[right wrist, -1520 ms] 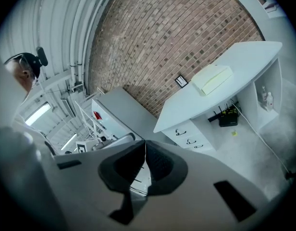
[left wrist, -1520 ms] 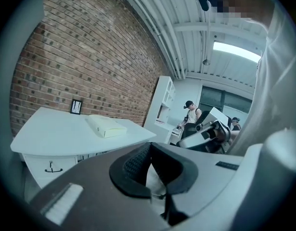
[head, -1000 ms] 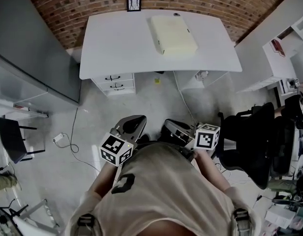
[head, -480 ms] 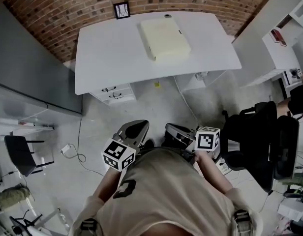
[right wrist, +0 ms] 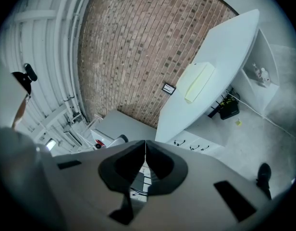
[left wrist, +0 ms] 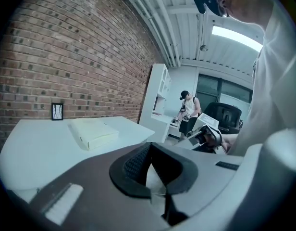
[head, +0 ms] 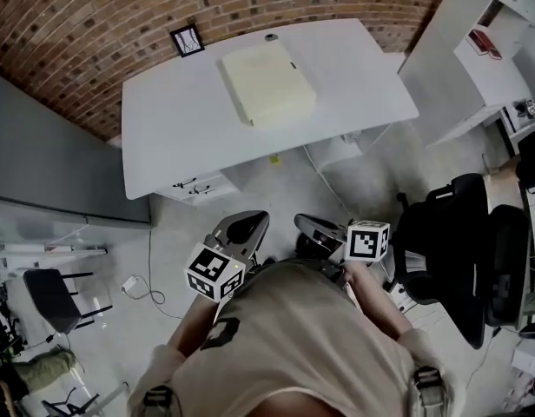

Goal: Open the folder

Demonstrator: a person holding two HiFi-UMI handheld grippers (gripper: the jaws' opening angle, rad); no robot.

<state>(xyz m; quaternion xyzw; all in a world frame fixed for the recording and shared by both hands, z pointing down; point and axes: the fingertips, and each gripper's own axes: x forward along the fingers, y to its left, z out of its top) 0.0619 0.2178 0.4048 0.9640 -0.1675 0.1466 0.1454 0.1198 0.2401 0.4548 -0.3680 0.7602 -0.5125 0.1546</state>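
The pale yellow folder (head: 267, 83) lies closed on the white table (head: 172, 137), toward its far side; it also shows in the left gripper view as the folder (left wrist: 92, 133) and in the right gripper view as the folder (right wrist: 199, 82). Both grippers are held close to my chest, well short of the table and over the floor. My left gripper (head: 241, 227) is shut with nothing in it, its tips meeting in its own view (left wrist: 149, 146). My right gripper (head: 313, 227) is also shut and empty (right wrist: 145, 143).
A small framed picture (head: 187, 40) stands at the table's back edge against the brick wall. Drawers (head: 198, 185) sit under the table. A black office chair (head: 463, 241) is at my right, a grey cabinet (head: 42, 146) at left, a cable (head: 142, 276) on the floor.
The head view has swung: the table and folder now sit further left and lower in the picture and look turned. Both grippers stay shut near my body and have edged toward the table.
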